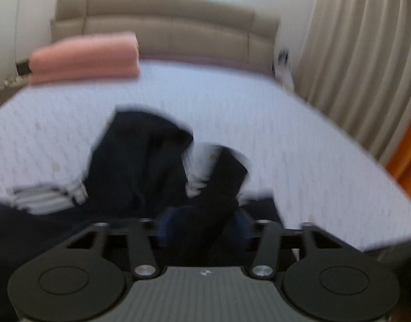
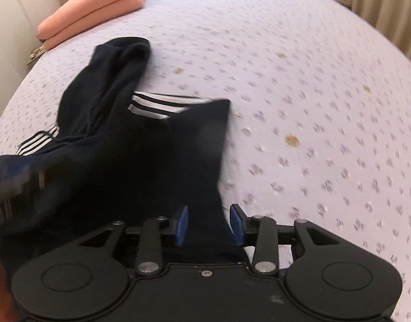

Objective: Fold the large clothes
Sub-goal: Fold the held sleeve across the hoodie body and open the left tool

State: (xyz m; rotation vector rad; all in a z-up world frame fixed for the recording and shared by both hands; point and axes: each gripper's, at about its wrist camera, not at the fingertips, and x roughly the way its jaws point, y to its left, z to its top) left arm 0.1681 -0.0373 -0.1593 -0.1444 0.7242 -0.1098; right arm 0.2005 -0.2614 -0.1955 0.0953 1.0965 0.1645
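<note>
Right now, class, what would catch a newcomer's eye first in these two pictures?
A dark garment with white stripes lies crumpled on the pale flowered bedsheet, reaching down between the blue pads of the right gripper. A folded pink blanket sits at the bed's far left corner, before a beige headboard.

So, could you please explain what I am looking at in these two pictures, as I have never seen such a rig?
There is no robot here. A person holds a hand tool with two fingers in each hand, and each tool carries a wide-angle camera looking along its fingers. One picture comes from the left gripper, the other from the right gripper. The black parts at the bottom are the tools themselves. They are over a bed with a flowered sheet. On it lie a dark garment with white stripes and a folded pink blanket. Each tool's fingers stand apart with garment fabric between them, apparently unpinched.
</note>
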